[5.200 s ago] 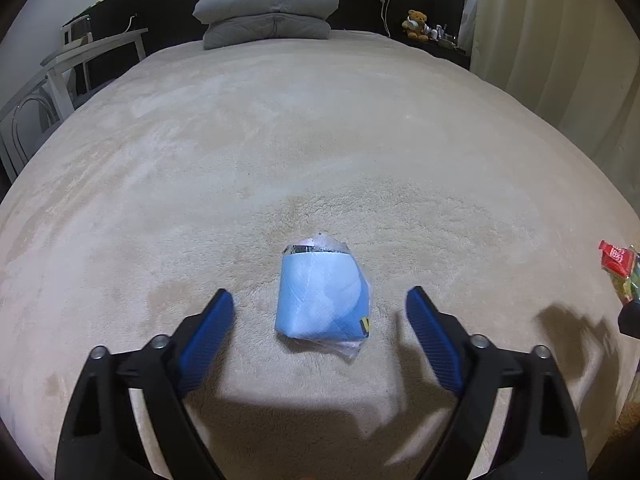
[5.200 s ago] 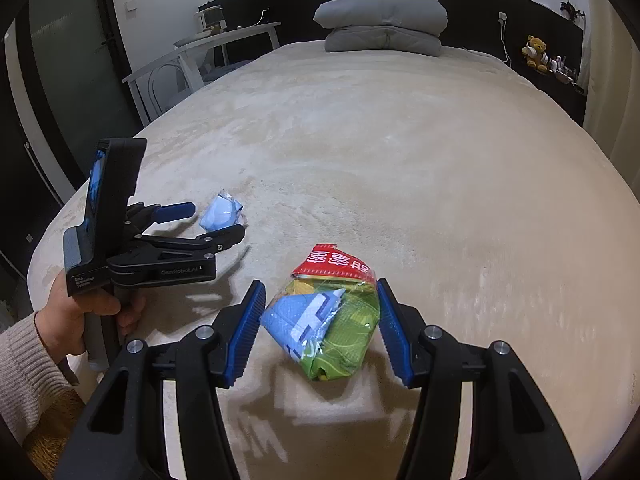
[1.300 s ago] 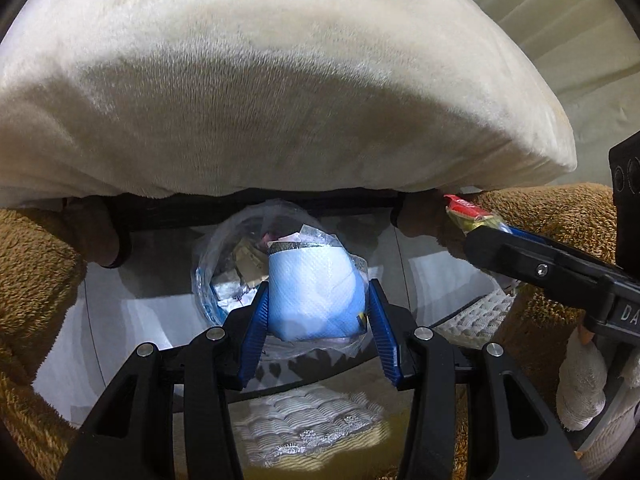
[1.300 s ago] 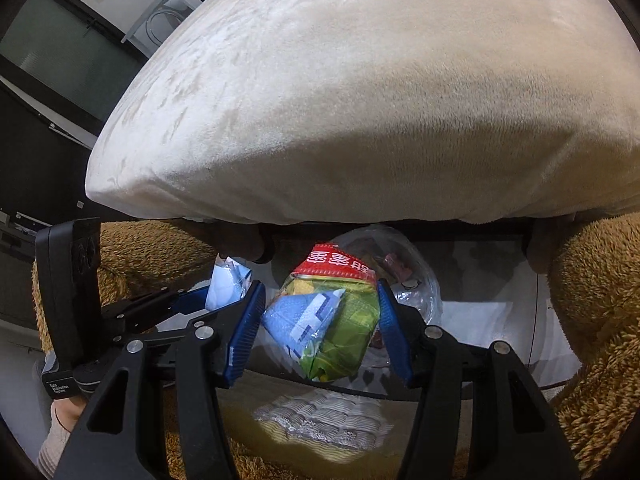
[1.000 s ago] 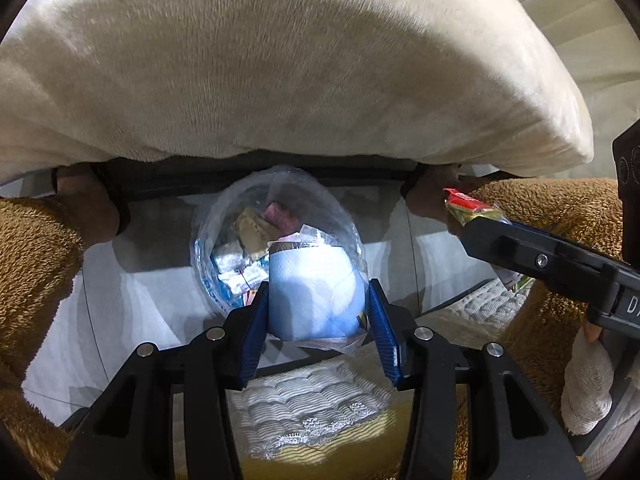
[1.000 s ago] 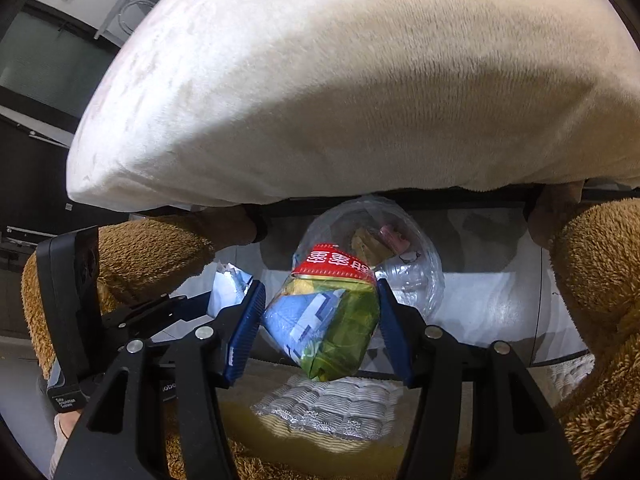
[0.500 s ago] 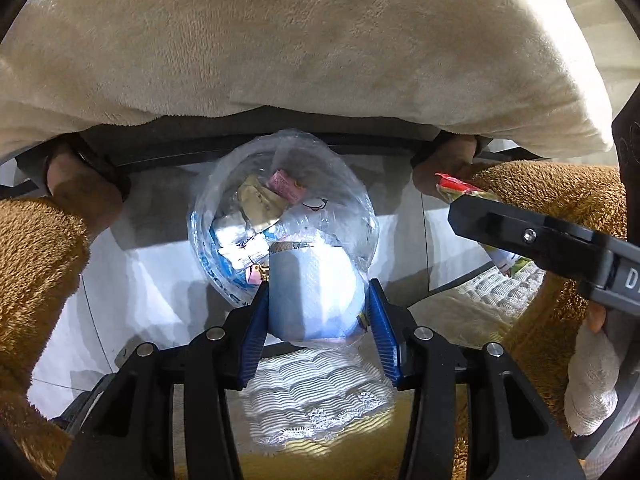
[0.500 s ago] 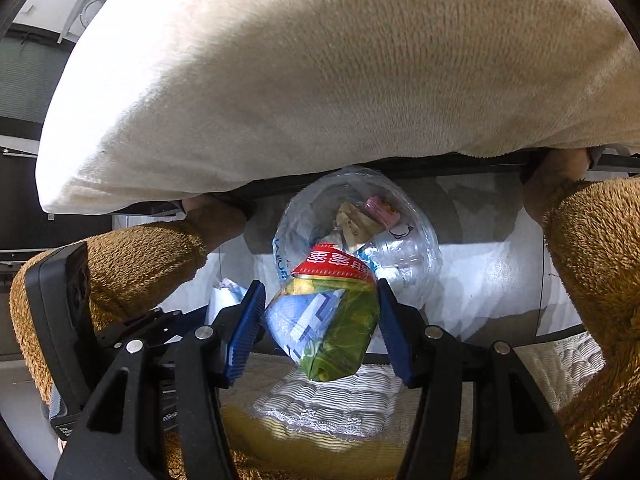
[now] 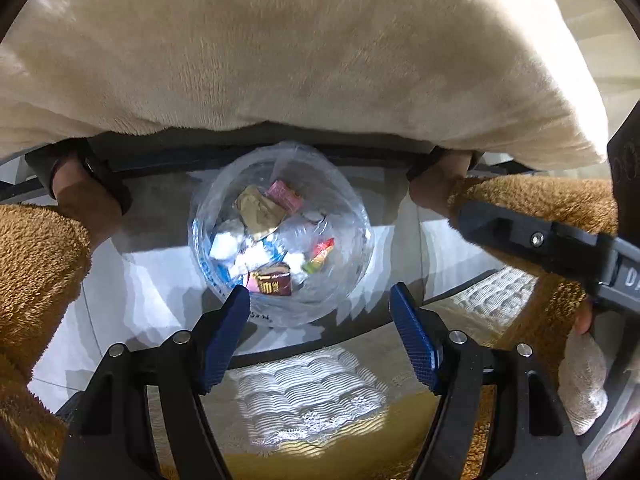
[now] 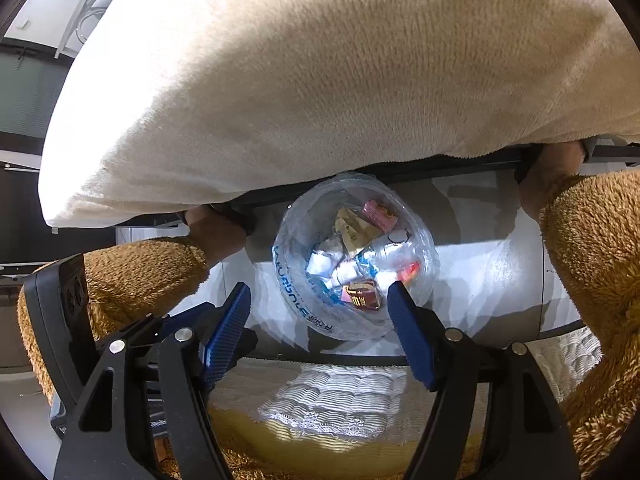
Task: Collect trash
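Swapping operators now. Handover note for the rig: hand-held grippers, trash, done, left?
Left hand-held gripper: jaws opening, nothing between them.
Right hand-held gripper: jaws opening, nothing between them.
Both hang over the clear trash bag on the floor at the edge of the bed.
Done: wrappers lie inside the bag.
Left: no other trash is in view; look over the bed top, which is out of sight here.

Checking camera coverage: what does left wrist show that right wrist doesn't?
Left wrist only: the right tongs crossing at the right edge, and a cream cuff. Right wrist only: the left tongs at lower left, a white chair and a dark window behind. Both: the clear trash bag of wrappers under the beige blanket, own tongs opening with nothing between them.
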Action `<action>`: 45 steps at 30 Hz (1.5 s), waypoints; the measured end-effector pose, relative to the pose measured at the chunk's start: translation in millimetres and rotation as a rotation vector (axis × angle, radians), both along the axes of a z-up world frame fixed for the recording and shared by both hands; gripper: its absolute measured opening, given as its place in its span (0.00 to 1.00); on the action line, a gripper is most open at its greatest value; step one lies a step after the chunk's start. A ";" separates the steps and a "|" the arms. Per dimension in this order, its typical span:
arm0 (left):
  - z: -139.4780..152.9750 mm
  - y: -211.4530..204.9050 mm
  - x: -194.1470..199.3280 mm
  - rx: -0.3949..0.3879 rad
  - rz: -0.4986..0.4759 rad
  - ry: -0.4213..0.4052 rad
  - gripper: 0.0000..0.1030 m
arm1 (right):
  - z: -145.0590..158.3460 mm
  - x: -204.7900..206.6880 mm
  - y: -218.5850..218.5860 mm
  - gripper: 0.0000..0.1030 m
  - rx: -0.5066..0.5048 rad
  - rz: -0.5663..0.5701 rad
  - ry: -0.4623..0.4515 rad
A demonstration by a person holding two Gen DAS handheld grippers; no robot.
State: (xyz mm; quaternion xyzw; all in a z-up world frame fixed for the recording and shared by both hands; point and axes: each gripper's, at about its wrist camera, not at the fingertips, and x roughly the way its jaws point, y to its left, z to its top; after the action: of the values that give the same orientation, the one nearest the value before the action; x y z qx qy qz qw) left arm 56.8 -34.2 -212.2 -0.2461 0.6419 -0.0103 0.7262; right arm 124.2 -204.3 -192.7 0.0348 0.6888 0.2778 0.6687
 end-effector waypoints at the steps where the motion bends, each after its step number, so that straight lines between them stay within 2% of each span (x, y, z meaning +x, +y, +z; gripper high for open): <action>1: 2.9 2.0 -2.1 -0.003 0.009 -0.015 0.69 | 2.0 -0.7 -1.3 0.68 0.008 -0.001 -0.010; 4: 14.2 8.8 -8.6 0.002 0.026 -0.068 0.69 | 12.6 -3.0 -7.0 0.68 0.050 -0.004 -0.044; 7: 24.3 12.4 -13.3 0.024 0.038 -0.105 0.69 | 25.4 -5.6 -11.4 0.68 0.077 -0.004 -0.113; 12: 46.7 20.2 -18.6 0.025 0.067 -0.214 0.69 | 44.4 -9.8 -20.0 0.68 0.129 -0.001 -0.228; 18: 85.2 13.9 -28.5 0.113 0.029 -0.406 0.69 | 73.8 -21.5 -33.7 0.68 0.197 0.004 -0.388; 22: 99.7 14.2 -31.2 0.135 0.032 -0.487 0.69 | 90.7 -27.8 -37.7 0.68 0.224 0.008 -0.493; 27: 121.2 17.0 -36.8 0.196 0.042 -0.590 0.69 | 106.1 -32.3 -43.9 0.68 0.265 0.004 -0.567; 33: 143.8 14.3 -47.4 0.260 0.047 -0.706 0.69 | 125.9 -44.7 -41.7 0.68 0.264 0.033 -0.730; 35: 148.8 12.2 -49.8 0.279 0.041 -0.732 0.69 | 129.6 -48.3 -40.2 0.68 0.260 0.043 -0.768; 38: 155.8 11.2 -52.7 0.301 0.036 -0.767 0.78 | 134.3 -54.4 -39.4 0.69 0.249 0.053 -0.827; 45: 165.3 8.0 -61.5 0.342 0.037 -0.830 0.78 | 141.6 -66.6 -38.8 0.71 0.229 0.071 -0.939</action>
State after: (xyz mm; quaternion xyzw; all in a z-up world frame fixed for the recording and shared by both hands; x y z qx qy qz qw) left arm -4.8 -26.2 -46.9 -0.1090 0.2843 0.0110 0.9525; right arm 57.6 -243.0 -51.1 -0.0447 0.2781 0.3604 0.8893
